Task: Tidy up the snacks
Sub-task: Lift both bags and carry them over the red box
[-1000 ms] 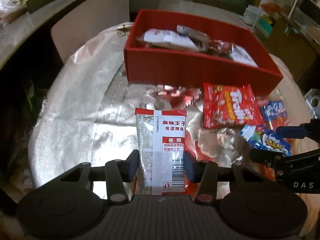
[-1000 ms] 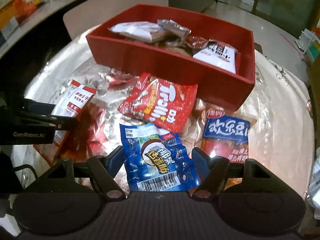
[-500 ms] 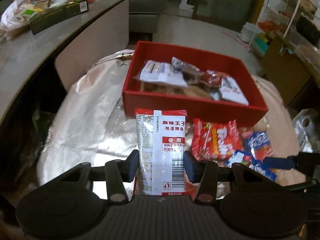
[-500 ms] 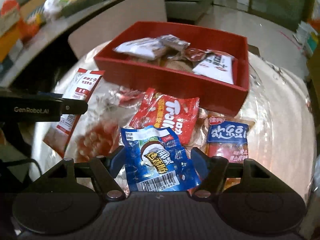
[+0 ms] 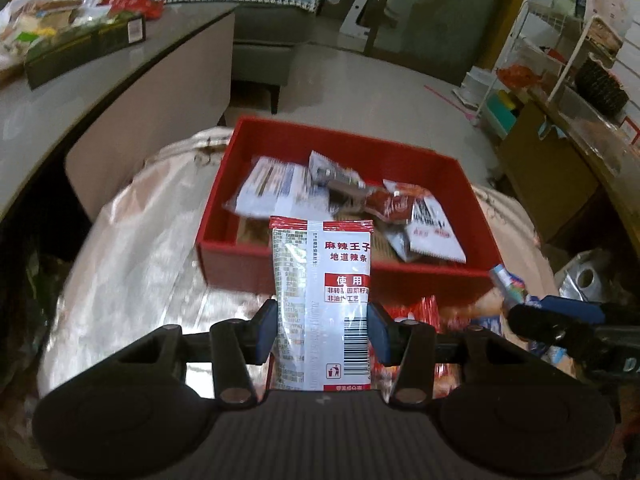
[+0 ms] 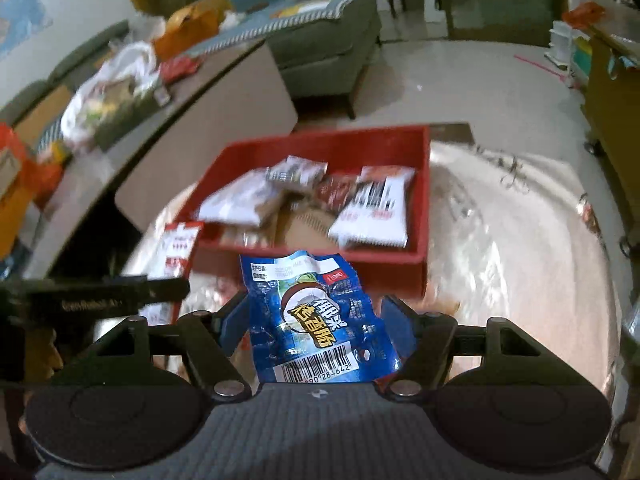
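While both grippers are raised above the foil-covered table and aimed toward the red box, the left gripper is clamped on a white-and-red spicy-strip packet, whose long axis runs straight forward along the fingers, red-edged end toward the box. To its right, the right gripper pinches a crumpled blue coconut snack bag, barcode end nearest the camera and torn-looking top pointing at the box's near wall. Several packets lie heaped inside the box.
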A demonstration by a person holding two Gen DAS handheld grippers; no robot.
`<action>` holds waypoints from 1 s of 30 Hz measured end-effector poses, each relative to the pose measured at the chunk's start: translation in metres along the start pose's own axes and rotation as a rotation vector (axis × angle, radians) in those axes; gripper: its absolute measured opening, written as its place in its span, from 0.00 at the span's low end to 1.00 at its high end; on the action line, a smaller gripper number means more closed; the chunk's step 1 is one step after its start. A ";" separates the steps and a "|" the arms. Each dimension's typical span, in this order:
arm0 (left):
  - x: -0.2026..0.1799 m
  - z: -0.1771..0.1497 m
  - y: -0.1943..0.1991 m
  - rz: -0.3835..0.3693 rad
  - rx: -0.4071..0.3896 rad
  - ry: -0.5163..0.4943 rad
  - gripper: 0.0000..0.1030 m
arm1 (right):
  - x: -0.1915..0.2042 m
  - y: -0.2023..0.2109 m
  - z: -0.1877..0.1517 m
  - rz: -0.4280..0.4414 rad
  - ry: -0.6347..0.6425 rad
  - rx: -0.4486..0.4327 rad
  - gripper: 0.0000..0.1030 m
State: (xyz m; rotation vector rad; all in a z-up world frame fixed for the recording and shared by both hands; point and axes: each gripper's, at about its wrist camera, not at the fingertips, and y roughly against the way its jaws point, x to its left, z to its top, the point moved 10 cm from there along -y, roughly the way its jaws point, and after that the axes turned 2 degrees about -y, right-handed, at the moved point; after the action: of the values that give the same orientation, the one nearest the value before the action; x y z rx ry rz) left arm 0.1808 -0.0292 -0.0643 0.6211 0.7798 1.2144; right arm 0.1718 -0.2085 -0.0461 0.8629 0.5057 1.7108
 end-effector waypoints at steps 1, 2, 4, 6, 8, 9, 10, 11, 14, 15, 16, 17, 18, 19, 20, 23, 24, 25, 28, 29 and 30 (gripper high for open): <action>-0.001 0.005 -0.001 0.000 -0.007 0.001 0.40 | -0.002 0.000 0.004 0.003 -0.007 -0.011 0.74; -0.002 0.010 -0.002 -0.002 -0.013 0.003 0.40 | -0.004 0.001 0.009 0.005 -0.017 -0.024 0.74; -0.005 0.019 -0.003 -0.004 -0.027 0.002 0.40 | -0.011 0.002 0.019 -0.001 -0.034 -0.044 0.74; -0.008 0.029 -0.005 0.001 -0.045 -0.008 0.40 | -0.017 0.002 0.026 -0.010 -0.051 -0.060 0.74; -0.010 0.037 -0.007 0.002 -0.062 -0.016 0.40 | -0.022 0.000 0.032 -0.014 -0.067 -0.068 0.74; -0.012 0.041 -0.009 0.001 -0.067 -0.018 0.40 | -0.024 -0.001 0.035 -0.018 -0.072 -0.073 0.74; -0.013 0.045 -0.011 -0.003 -0.068 -0.019 0.40 | -0.026 -0.002 0.037 -0.020 -0.075 -0.077 0.74; -0.013 0.048 -0.012 -0.006 -0.070 -0.019 0.40 | -0.027 -0.003 0.040 -0.020 -0.077 -0.080 0.74; -0.014 0.060 -0.016 -0.009 -0.083 -0.019 0.40 | -0.028 -0.007 0.047 -0.023 -0.080 -0.089 0.74; -0.015 0.063 -0.017 -0.008 -0.088 -0.021 0.40 | -0.028 -0.008 0.050 -0.025 -0.082 -0.093 0.74; -0.015 0.066 -0.018 -0.003 -0.093 -0.023 0.40 | -0.029 -0.011 0.053 -0.025 -0.086 -0.096 0.74; -0.015 0.069 -0.019 0.001 -0.097 -0.024 0.40 | -0.030 -0.013 0.057 -0.023 -0.091 -0.098 0.74; -0.014 0.071 -0.020 0.005 -0.101 -0.027 0.40 | -0.030 -0.014 0.059 -0.023 -0.095 -0.101 0.74; -0.014 0.074 -0.021 0.008 -0.105 -0.029 0.40 | -0.031 -0.016 0.063 -0.027 -0.095 -0.107 0.74; -0.013 0.075 -0.022 0.010 -0.110 -0.029 0.40 | -0.031 -0.018 0.066 -0.029 -0.093 -0.110 0.74; -0.012 0.081 -0.027 0.011 -0.114 -0.024 0.40 | -0.030 -0.022 0.073 -0.022 -0.097 -0.119 0.74; -0.012 0.082 -0.029 0.013 -0.113 -0.026 0.40 | -0.029 -0.025 0.075 -0.022 -0.097 -0.119 0.74; -0.011 0.084 -0.031 0.021 -0.114 -0.027 0.40 | -0.029 -0.028 0.076 -0.025 -0.095 -0.118 0.74; -0.007 0.091 -0.035 0.032 -0.123 -0.018 0.40 | -0.029 -0.037 0.078 -0.030 -0.095 -0.108 0.74; -0.006 0.094 -0.037 0.031 -0.124 -0.011 0.40 | -0.029 -0.040 0.078 -0.033 -0.092 -0.105 0.74; -0.005 0.095 -0.039 0.030 -0.124 -0.006 0.40 | -0.030 -0.042 0.078 -0.038 -0.091 -0.103 0.74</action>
State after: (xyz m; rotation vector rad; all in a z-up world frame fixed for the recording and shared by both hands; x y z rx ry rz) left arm 0.2787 -0.0448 -0.0369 0.5363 0.6860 1.2777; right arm 0.2620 -0.2308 -0.0343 0.8475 0.3678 1.6408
